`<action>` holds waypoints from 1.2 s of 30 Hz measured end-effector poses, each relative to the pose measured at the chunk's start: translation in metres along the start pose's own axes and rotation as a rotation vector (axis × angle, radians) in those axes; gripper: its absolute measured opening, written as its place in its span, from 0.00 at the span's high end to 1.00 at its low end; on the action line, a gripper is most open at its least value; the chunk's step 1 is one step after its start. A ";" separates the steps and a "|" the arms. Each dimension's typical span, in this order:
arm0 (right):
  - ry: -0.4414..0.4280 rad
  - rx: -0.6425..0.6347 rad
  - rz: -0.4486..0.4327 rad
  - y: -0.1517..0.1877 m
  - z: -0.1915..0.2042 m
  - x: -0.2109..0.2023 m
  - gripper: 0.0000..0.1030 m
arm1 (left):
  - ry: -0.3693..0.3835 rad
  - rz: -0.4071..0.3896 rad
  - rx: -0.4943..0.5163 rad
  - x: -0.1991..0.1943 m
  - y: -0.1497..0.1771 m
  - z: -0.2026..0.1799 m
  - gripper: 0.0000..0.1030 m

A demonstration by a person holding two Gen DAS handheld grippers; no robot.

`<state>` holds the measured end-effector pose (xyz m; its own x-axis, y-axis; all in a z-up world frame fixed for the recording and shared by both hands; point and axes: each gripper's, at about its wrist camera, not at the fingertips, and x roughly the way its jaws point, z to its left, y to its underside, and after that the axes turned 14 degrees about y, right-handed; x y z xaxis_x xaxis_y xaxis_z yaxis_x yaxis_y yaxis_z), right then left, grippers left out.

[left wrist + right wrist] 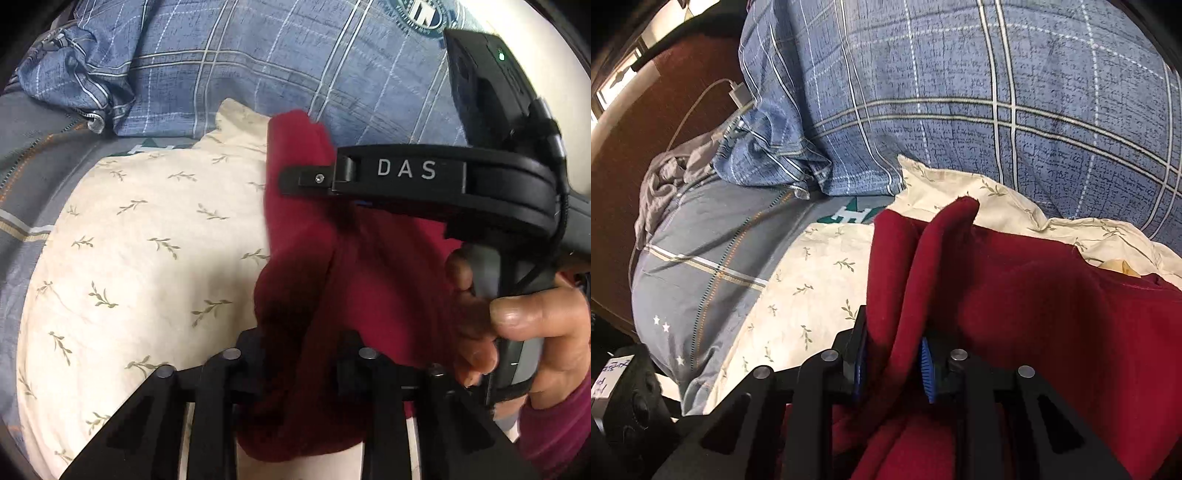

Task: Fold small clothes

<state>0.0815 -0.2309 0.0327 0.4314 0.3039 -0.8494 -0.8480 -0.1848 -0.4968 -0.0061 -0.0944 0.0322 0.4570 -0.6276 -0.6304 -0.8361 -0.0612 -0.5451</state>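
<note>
A dark red garment (325,280) lies bunched over a cream pillow with a leaf print (147,251). My left gripper (301,373) is shut on a fold of the red garment, which drapes between and over its fingers. My right gripper (291,181) shows in the left wrist view from the side, its black body marked DAS, its tip against the garment's upper edge. In the right wrist view the right gripper (892,365) is shut on a raised fold of the red garment (1034,295), cloth pinched between its blue pads (925,369).
A blue plaid pillow (960,92) lies behind the cream pillow (812,295). A grey bedsheet (701,251) covers the bed at left. A white charger and cable (738,94) lie by the brown headboard (635,129). A hand (524,325) holds the right gripper's handle.
</note>
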 end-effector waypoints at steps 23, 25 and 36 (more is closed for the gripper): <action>0.211 0.094 -0.164 0.028 -0.140 -0.131 0.84 | 0.100 0.025 0.291 0.027 0.009 -0.180 0.81; 0.235 0.134 -0.156 0.037 -0.166 -0.132 0.84 | 0.119 0.055 0.310 0.046 0.014 -0.195 0.81; 0.222 0.363 -0.082 0.077 -0.237 -0.084 0.68 | 0.224 0.172 0.332 0.058 0.033 -0.204 0.35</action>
<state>0.0532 -0.4923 0.0239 0.5237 0.0877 -0.8474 -0.8445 0.1842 -0.5029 -0.0691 -0.2910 0.0907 0.2122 -0.7619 -0.6119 -0.7343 0.2888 -0.6143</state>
